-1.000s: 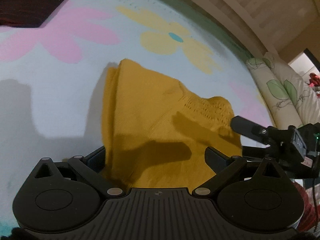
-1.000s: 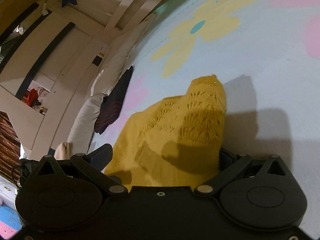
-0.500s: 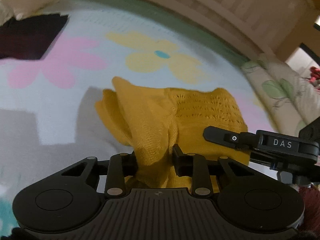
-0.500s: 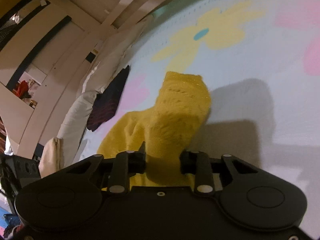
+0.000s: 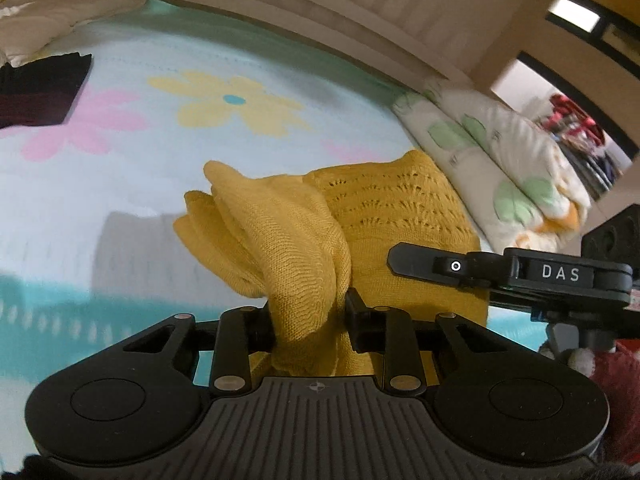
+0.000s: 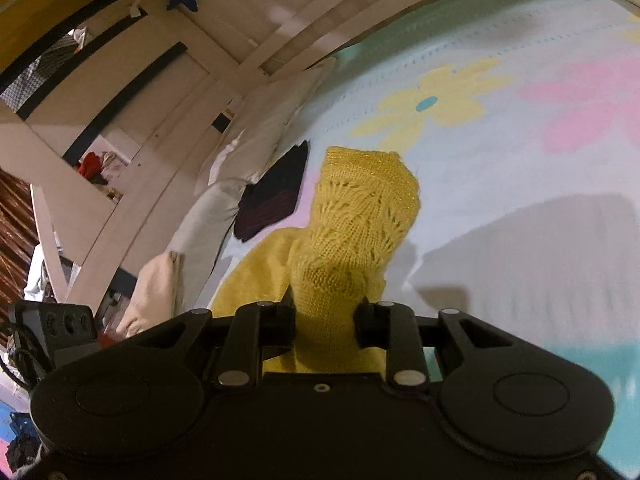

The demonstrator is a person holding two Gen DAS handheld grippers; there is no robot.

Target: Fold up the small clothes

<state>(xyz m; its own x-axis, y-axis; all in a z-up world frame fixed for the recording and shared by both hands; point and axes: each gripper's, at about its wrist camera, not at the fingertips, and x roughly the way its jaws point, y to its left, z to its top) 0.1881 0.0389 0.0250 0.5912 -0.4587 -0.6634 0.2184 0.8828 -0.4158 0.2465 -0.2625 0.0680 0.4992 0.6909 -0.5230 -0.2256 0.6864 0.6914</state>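
On the bed, one pale blue blanket (image 5: 120,184) printed with yellow and pink flowers covers nearly the whole surface; its near edge turns teal. One leaf-patterned pillow (image 5: 500,168) lies along the bed's right side in the left wrist view, partly blurred. One dark folded garment (image 5: 40,92) sits far off on the blanket, cut by the frame edge in the left view and shown whole beside a white pillow (image 6: 260,128) in the right view. One yellow knit garment (image 5: 392,216), the task's thing, is lifted off the blanket between the two grippers; its plain folds bunch at the left, its lace-patterned part (image 6: 360,216) at the right. The left gripper (image 5: 310,316) is clenched on a gathered wad of the yellow knit. The right gripper (image 6: 326,320) grasps the lace end in the same way. The garment's lower edge is hidden behind both gripper bodies. In the left view the right gripper shows only as a dark side profile marked DAS.
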